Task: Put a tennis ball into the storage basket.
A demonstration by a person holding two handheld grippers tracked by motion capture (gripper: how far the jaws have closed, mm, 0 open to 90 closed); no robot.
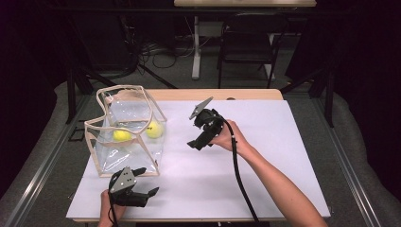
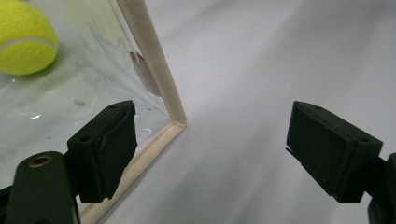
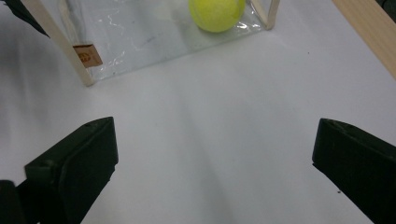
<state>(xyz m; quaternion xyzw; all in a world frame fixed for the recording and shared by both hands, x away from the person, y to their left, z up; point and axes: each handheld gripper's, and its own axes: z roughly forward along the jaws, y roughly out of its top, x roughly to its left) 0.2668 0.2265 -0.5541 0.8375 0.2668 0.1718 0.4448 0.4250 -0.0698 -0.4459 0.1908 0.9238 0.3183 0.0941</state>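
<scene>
A clear plastic bag (image 1: 126, 124) with beige trim stands open-topped on the left of the white sheet, with two yellow tennis balls (image 1: 122, 135) (image 1: 154, 129) inside. My left gripper (image 1: 147, 181) lies low near the front edge, just in front of the bag's near corner (image 2: 173, 122), open and holding nothing; one ball (image 2: 23, 39) shows through the plastic. My right gripper (image 1: 195, 132) hovers to the right of the bag, pointed at it, open and holding nothing. Its view has a ball (image 3: 215, 14) behind the bag's clear wall (image 3: 140, 39) and a small brown tag (image 3: 87, 56).
The white sheet (image 1: 265, 156) covers most of the wooden table, whose far edge (image 1: 222, 94) stays bare. Behind the table stand a dark chair (image 1: 248, 42) and a desk leg (image 1: 196, 47) among floor cables. Free room lies at the centre and right of the sheet.
</scene>
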